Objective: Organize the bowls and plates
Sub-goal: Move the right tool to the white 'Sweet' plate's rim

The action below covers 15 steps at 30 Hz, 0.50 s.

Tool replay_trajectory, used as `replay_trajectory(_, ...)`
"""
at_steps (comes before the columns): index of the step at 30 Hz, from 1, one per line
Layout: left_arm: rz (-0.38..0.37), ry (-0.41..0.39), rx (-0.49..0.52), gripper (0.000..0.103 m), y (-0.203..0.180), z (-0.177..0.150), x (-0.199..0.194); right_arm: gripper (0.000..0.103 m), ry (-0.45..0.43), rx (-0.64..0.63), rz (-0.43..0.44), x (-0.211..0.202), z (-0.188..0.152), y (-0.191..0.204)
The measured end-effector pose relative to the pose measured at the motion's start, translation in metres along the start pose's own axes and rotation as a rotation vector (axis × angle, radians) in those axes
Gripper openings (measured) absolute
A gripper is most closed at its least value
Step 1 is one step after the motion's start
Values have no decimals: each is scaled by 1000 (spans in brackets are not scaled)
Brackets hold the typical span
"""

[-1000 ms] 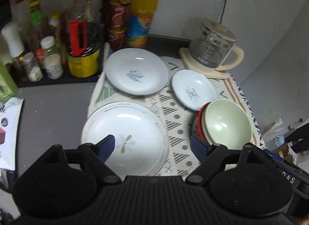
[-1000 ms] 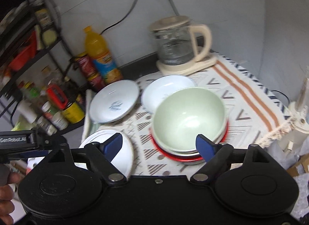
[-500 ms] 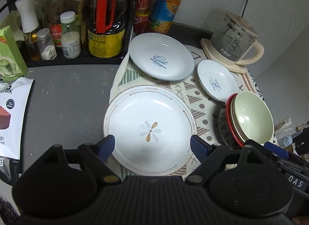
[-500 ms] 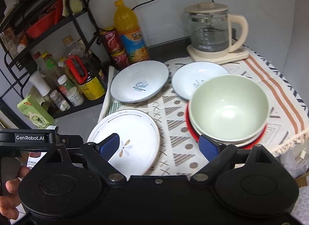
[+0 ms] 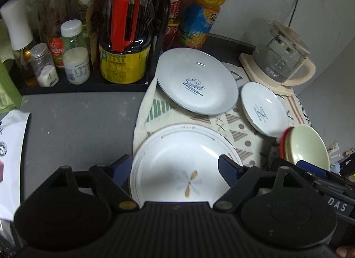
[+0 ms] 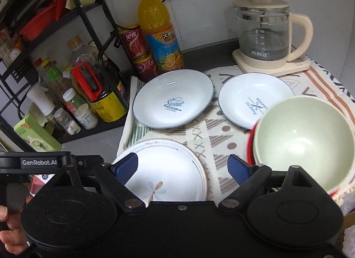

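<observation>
- Left wrist view: the left gripper is pointing steeply down over the big plate, jaws spread wide, gripping nothing.
- The right gripper is tilting down, jaws wide and empty, between that plate and the green bowl.
- The Sweet plate and small plate are lying behind on the cloth.

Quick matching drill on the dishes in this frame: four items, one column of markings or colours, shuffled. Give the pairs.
Items:
1. large white plate with gold rim
2. pale blue plate nearest the orange juice bottle
3. smaller pale blue plate near the glass kettle
4. pale green bowl

Markings:
A. crossed-utensil print
B. "Sweet" lettering
C. sits in a red-rimmed dish
D. pinwheel flower motif

Pairs: 1-D, 2-B, 3-A, 4-C
</observation>
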<state>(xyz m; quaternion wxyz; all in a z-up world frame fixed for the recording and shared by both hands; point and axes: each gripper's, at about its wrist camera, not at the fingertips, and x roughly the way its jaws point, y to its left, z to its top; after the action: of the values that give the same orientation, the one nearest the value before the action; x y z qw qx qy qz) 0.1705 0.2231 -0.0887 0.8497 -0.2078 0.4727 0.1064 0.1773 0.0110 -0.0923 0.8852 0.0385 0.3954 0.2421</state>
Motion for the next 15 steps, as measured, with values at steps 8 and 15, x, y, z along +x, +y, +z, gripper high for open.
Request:
replay_trajectory(8, -18, 12, 3, 76, 10, 38, 43, 69, 40, 84, -21, 45, 20, -9)
replay_trajectory(15, -67, 39, -8, 66, 14, 61, 87, 60, 70, 209, -58, 83, 29, -25)
